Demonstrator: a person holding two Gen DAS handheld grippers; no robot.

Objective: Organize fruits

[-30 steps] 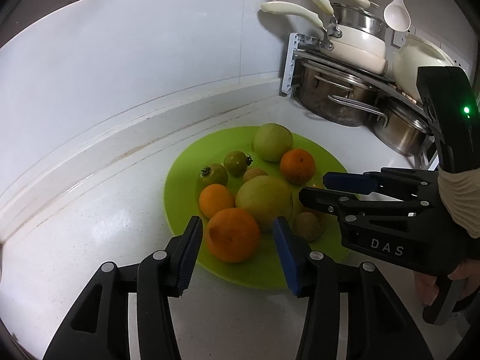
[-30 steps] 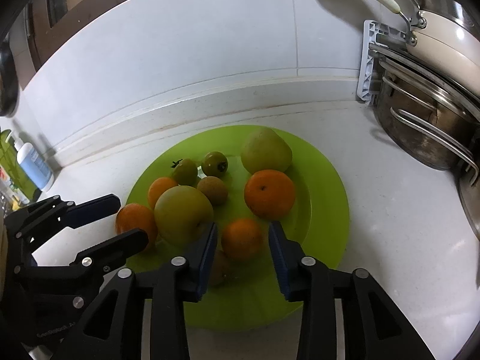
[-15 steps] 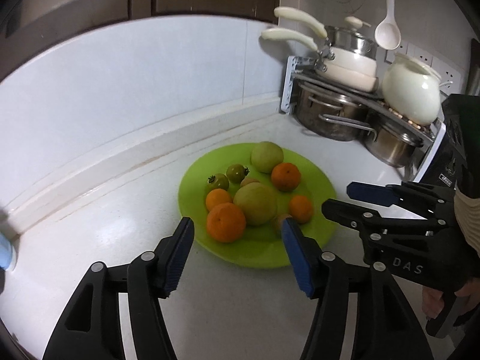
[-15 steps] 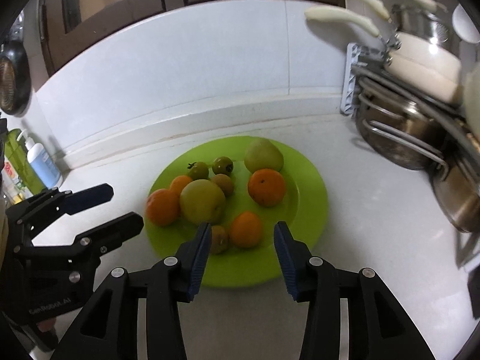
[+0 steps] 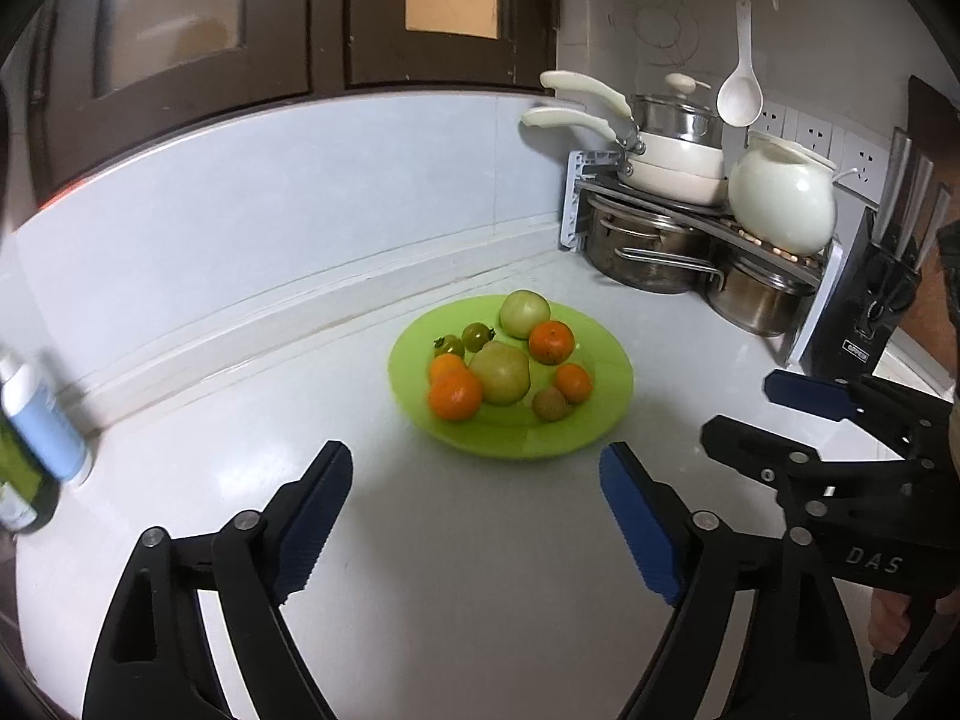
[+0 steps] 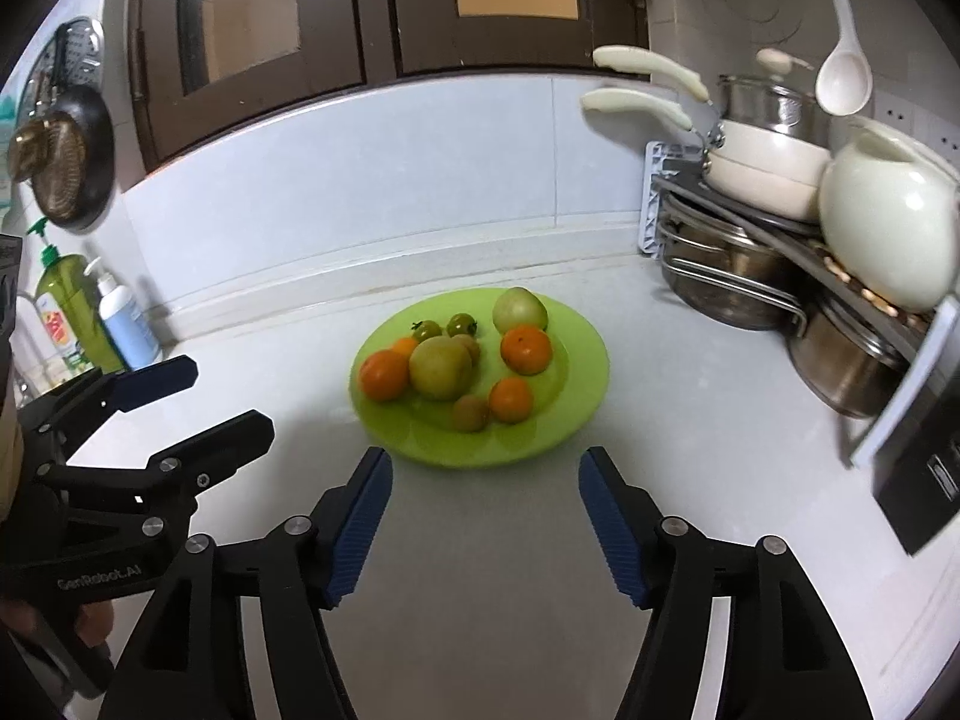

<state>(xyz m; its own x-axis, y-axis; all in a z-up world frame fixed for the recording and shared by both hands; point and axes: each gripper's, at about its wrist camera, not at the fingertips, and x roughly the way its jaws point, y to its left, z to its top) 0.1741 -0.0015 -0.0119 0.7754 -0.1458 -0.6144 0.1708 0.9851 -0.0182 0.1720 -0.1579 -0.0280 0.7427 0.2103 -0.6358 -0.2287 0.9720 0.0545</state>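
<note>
Only the right wrist view shows a green soap bottle (image 6: pixel 69 306) at the far left. Both the left claw (image 5: pixel 477 516) and right claw (image 6: pixel 485 516) are released, over bare white worktop (image 6: pixel 480 570) short of the green plate (image 6: pixel 576 396). Fruits (image 5: pixel 501 372) sit on the plate, well apart from the pot rack (image 5: pixel 690 228).

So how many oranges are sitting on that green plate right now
4 oranges on the green plate: one at the left edge, a smaller one half-hidden behind it, one right of centre, one at the front. The big fruit could hide others.
</note>
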